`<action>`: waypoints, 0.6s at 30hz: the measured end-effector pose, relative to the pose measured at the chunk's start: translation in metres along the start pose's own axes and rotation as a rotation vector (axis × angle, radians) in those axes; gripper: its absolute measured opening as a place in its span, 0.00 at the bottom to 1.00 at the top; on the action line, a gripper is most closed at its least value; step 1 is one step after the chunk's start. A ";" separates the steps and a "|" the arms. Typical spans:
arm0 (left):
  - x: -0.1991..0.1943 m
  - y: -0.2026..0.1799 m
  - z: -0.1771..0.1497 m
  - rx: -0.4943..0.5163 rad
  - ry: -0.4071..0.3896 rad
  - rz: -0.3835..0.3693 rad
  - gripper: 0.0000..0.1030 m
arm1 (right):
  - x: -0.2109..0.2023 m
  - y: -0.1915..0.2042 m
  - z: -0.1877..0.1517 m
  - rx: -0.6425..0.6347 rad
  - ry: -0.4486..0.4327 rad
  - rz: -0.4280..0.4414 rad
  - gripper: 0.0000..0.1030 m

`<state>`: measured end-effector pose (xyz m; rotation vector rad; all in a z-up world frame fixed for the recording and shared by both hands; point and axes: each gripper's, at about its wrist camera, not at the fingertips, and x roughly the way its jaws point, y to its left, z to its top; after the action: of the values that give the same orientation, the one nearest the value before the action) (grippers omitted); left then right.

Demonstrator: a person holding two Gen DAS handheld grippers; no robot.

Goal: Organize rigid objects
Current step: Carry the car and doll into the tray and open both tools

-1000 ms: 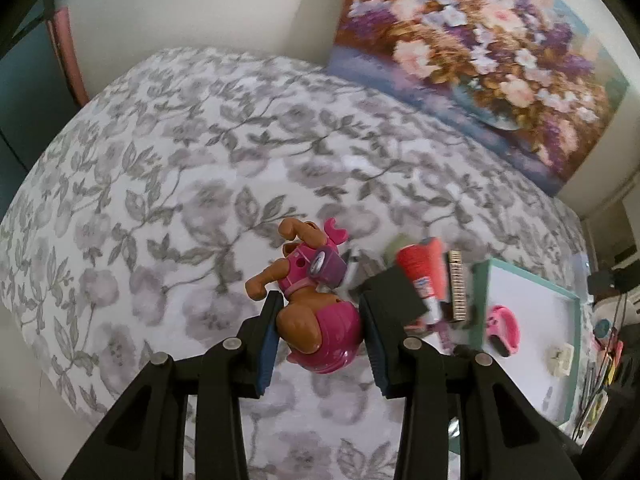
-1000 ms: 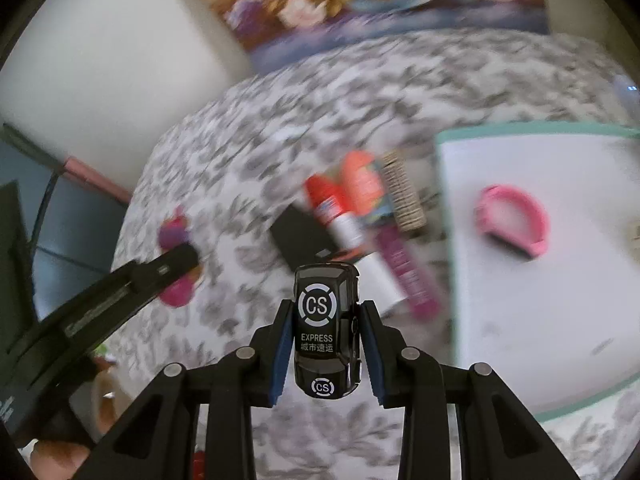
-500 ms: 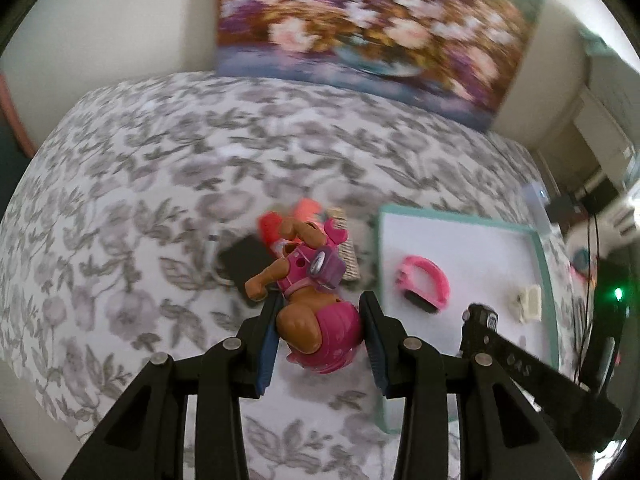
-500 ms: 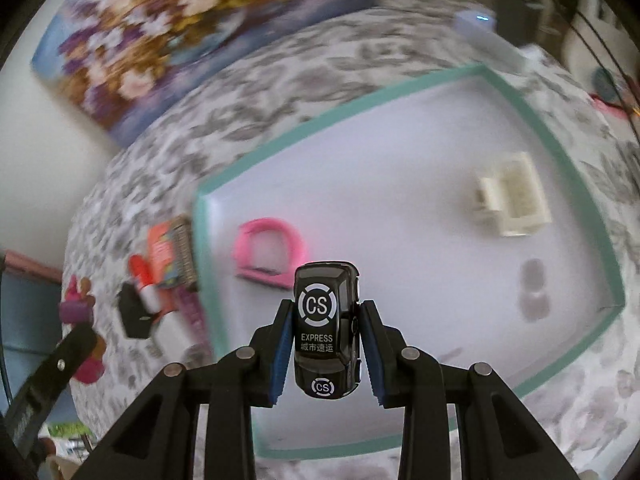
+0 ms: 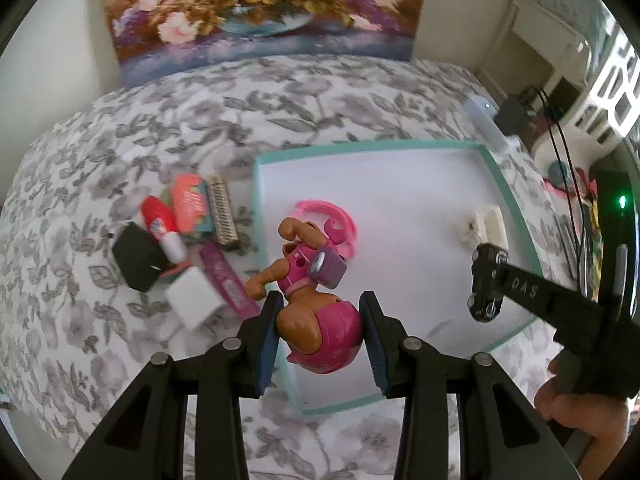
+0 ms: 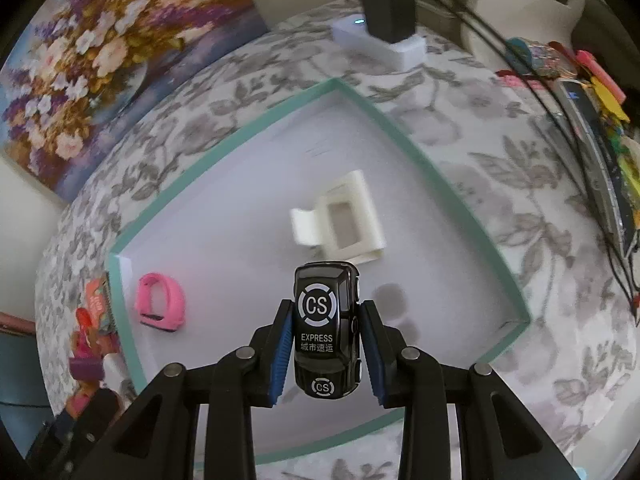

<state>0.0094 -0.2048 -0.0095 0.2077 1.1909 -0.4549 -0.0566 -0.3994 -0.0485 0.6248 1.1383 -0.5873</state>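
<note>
The left tool (image 5: 320, 332) has its two blue ribbed pads closed against the rounded pink body of a glossy plastic toy dog (image 5: 316, 300), brown-limbed with a small purple pack on its back. It hangs over the near left corner of a shallow rectangular tray (image 5: 496, 168) with a smooth white floor and a thin teal rim.

The right tool (image 6: 325, 350) is clamped on a shiny black toy car (image 6: 325, 328), boxy with rounded corners and white "CS EXPRESS" lettering on its roof, nose pointing away from the camera. It is held above the near middle of the same tray (image 6: 384, 116).

On the tray floor lie a curved pink wristband (image 6: 160, 300) near the left rim and a cream, blocky plastic piece (image 6: 340, 220) with a rectangular opening toward the far right, well apart from each other.

Just left of the tray, on the grey-and-white floral bedspread (image 5: 100, 152), sits a loose cluster: a black box (image 5: 138, 258), a red-capped bottle (image 5: 162, 224), an orange packet (image 5: 192, 208), a ridged comb-like strip (image 5: 222, 216), a flat magenta stick (image 5: 228, 280) and a white cube (image 5: 194, 298), several touching or overlapping.

A flower painting (image 5: 256, 12) leans against the wall behind the bed.
</note>
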 end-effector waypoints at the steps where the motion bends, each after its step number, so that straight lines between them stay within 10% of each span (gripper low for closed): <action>1: 0.002 -0.005 -0.001 0.010 0.007 0.000 0.39 | 0.000 -0.003 0.000 0.005 -0.001 -0.004 0.34; 18: 0.036 -0.027 -0.010 0.090 0.104 0.044 0.39 | 0.014 0.000 -0.004 -0.033 0.046 -0.023 0.34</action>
<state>-0.0003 -0.2337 -0.0443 0.3376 1.2665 -0.4640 -0.0548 -0.3984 -0.0631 0.6006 1.1975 -0.5754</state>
